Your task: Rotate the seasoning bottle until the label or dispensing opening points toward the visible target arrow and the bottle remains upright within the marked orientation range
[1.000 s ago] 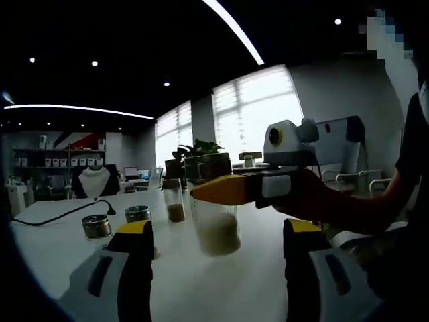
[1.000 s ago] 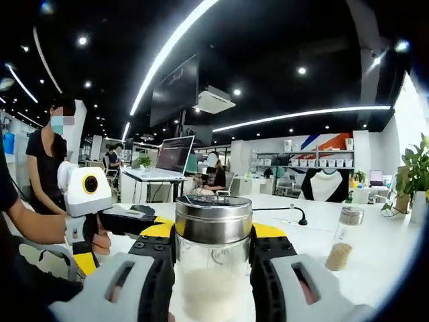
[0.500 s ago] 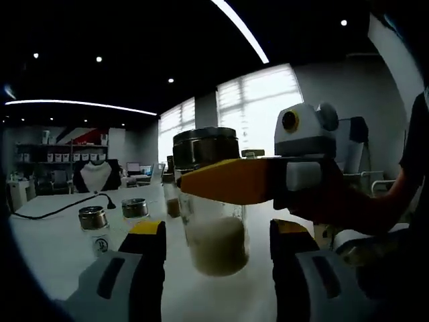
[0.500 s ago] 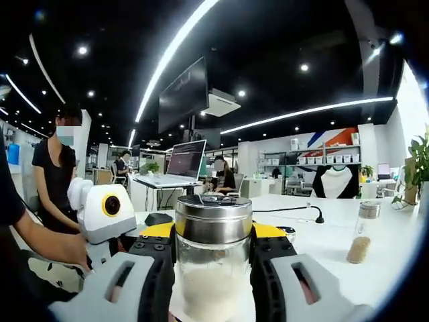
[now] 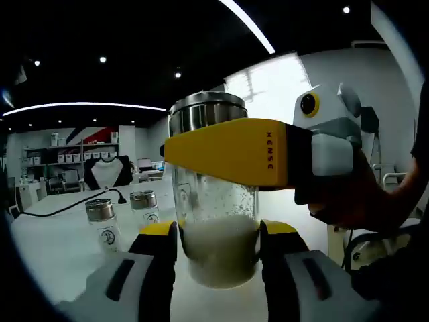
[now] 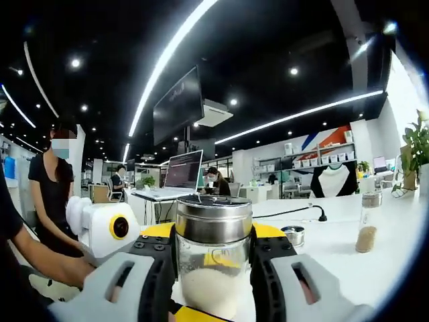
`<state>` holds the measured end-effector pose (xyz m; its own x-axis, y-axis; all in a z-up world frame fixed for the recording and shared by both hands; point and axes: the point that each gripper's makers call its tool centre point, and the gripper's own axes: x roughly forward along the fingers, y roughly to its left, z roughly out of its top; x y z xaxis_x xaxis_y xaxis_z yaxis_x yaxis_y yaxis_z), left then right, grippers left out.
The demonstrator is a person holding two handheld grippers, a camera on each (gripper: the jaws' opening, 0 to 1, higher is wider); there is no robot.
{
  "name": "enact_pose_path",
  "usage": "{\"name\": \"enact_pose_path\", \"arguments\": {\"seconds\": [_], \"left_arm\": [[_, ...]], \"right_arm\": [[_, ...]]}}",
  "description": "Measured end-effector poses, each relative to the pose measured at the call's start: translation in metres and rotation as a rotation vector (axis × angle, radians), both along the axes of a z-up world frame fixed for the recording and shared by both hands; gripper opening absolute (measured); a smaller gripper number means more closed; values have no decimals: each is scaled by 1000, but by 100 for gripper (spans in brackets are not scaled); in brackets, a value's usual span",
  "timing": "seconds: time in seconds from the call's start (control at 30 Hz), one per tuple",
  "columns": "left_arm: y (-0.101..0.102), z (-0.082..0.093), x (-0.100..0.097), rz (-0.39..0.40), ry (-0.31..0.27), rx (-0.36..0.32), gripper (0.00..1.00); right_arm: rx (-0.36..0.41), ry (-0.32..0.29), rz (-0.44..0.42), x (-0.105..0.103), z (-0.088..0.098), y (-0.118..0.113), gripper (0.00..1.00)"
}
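The seasoning bottle (image 5: 218, 228) is clear glass with a steel lid and white granules in its lower part, and it stands upright. My right gripper (image 5: 231, 151) reaches in from the right and is shut on the bottle just under the lid. My left gripper (image 5: 218, 258) has its jaws tight against both sides of the bottle's lower part. In the right gripper view the bottle (image 6: 213, 268) stands between my right gripper (image 6: 213, 245) jaws, and the left gripper (image 6: 201, 314) shows yellow below it. I see no target arrow and no label.
On the white table (image 5: 60, 251) two small steel-lidded jars (image 5: 102, 221) (image 5: 144, 204) stand at the left by a black cable (image 5: 67, 206). A jar of brown spice (image 6: 366, 229) and a small tin (image 6: 293, 236) stand at the right. A person (image 6: 47, 194) stands at the left.
My left gripper has come up to the bottle and its jaws have drawn in onto the lower part. The right gripper has stayed shut under the lid.
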<state>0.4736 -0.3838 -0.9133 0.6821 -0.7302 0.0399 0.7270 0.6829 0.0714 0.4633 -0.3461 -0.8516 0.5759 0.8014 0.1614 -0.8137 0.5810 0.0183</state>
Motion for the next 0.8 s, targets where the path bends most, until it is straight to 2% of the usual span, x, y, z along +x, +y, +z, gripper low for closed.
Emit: {"name": "enact_pose_path", "arguments": {"seconds": [0.07, 0.1, 0.2, 0.4, 0.5, 0.57, 0.63, 0.67, 0.8], "left_arm": [[0, 0, -1, 6, -4, 2, 47], [4, -9, 0, 40, 49, 7, 46], [0, -7, 0, 5, 44, -19, 45], [3, -4, -1, -11, 22, 26, 45], [3, -4, -4, -45, 22, 32, 45], [1, -6, -8, -103, 27, 39, 45], [-2, -11, -16, -176, 67, 38, 45], [-2, -11, -18, -199, 67, 34, 45], [-5, -14, -22, -245, 85, 21, 45]], "right_arm": [[3, 0, -8, 1, 0, 0, 40], [-1, 5, -4, 0, -2, 1, 40], [-1, 21, 18, -1, -3, 1, 40], [-34, 35, 154, -14, 0, 3, 40], [-61, 36, 221, -21, -1, 4, 39], [-78, 41, 264, -25, -2, 2, 39], [-95, 53, 346, -33, -5, 2, 39], [-95, 73, 366, -33, -6, 1, 39], [-92, 76, 404, -36, -8, -1, 40]]}}
